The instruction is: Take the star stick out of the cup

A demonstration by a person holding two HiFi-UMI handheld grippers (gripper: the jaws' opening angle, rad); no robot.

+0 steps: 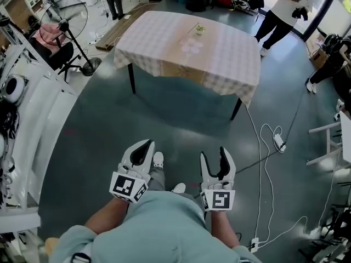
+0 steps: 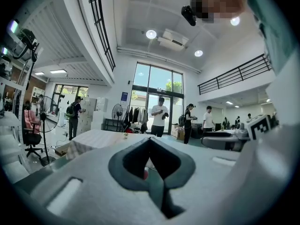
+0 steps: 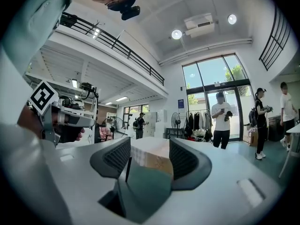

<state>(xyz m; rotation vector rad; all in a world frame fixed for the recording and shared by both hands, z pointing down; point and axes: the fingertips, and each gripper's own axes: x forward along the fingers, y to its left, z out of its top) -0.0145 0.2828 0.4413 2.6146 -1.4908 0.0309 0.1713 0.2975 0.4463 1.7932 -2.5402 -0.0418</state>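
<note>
Currently both grippers are held low against the body, well apart from the worktop (image 1: 164, 48), so no grasp is possible yet. Left gripper (image 1: 149, 143): jaws clenched on nothing. Right gripper (image 1: 214, 152): jaws released, empty. The cup (image 1: 200, 29) stands on the worktop's far part, too small to make out the star stick, which is presumably inside.

Cup (image 1: 199, 29) on table (image 1: 164, 48), fan (image 1: 67, 16) left of the table, power strip (image 1: 279, 142) on floor at right

The head view looks steeply down, the table (image 1: 164, 37) well ahead. Both gripper views look level along their jaws toward this same distant table (image 2: 96, 137).
</note>
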